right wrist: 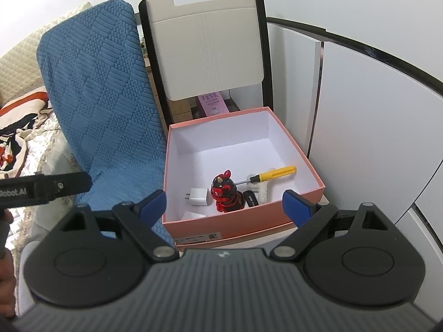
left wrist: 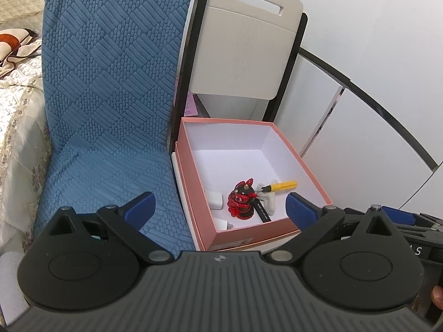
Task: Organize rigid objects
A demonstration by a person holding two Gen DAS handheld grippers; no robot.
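Observation:
An open pink box [left wrist: 300, 157] [right wrist: 299, 160] with a white inside sits on a chair seat. In it stand a red and black figurine [left wrist: 241, 200] [right wrist: 225, 192], a yellow-handled screwdriver [left wrist: 279, 186] [right wrist: 272, 173] lying on a white fluffy item [left wrist: 270, 203] [right wrist: 261, 189], a black stick [left wrist: 261, 210] [right wrist: 250, 199], and a white charger plug [left wrist: 213, 199] [right wrist: 198, 197]. My left gripper [left wrist: 218, 206] is open and empty above the box's near side. My right gripper [right wrist: 223, 203] is open and empty, also above the near side.
A blue textured chair cover [left wrist: 110, 96] [right wrist: 102, 96] lies left of the box. A beige chair back [left wrist: 243, 41] [right wrist: 210, 41] stands behind it, with a pink carton [right wrist: 211, 105]. White cabinet panels [right wrist: 373, 124] fill the right. A bed with blankets [left wrist: 16, 83] is far left.

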